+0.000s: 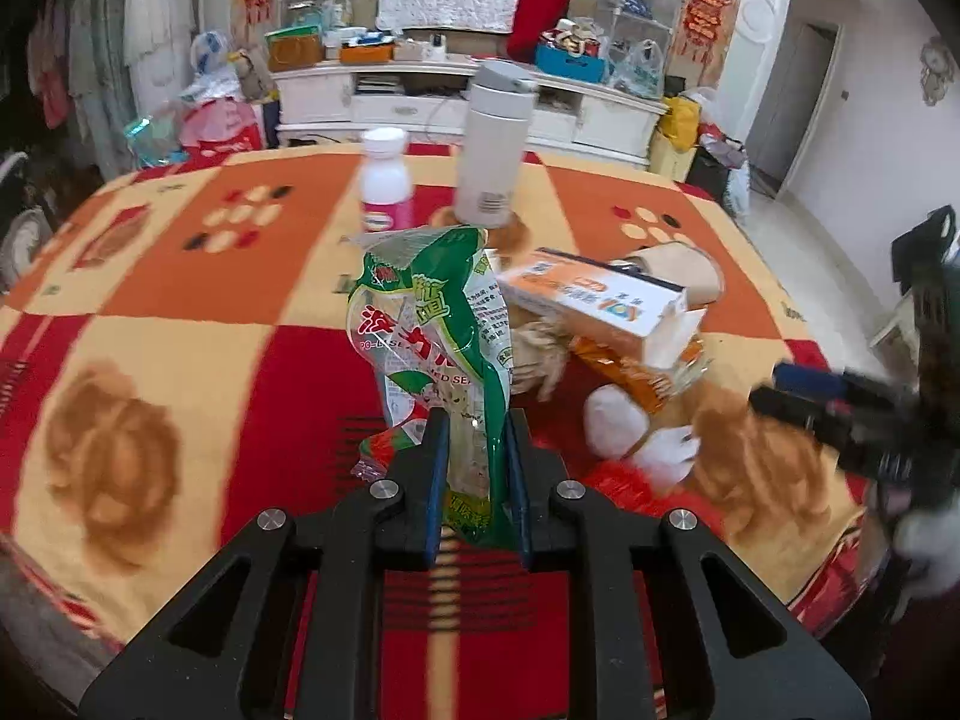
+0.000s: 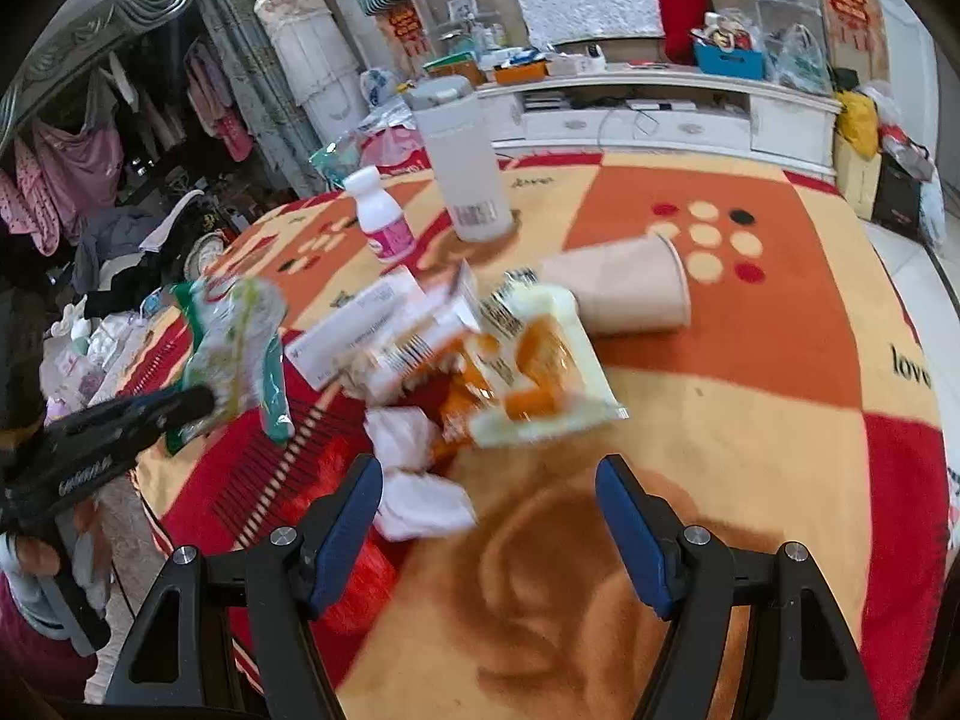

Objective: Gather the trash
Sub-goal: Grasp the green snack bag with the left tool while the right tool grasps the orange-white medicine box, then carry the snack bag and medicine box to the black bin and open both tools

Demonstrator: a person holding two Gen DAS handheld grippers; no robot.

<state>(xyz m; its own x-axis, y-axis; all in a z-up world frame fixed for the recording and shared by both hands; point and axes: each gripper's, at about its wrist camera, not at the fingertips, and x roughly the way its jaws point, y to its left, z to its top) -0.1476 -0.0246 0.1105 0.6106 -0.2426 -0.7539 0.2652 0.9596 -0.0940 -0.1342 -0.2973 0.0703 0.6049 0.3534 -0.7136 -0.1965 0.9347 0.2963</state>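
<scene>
My left gripper is shut on a green and clear snack wrapper and holds it upright above the table; it also shows in the right wrist view. My right gripper is open and empty, just short of crumpled white tissue. Behind the tissue lies a pile: a white and orange carton, an orange and pale yellow snack wrapper and a tan paper cup on its side. The carton shows in the left wrist view too.
A white thermos and a small white bottle with a pink label stand at the far side of the table, which has an orange, red and cream blanket. A white cabinet stands behind.
</scene>
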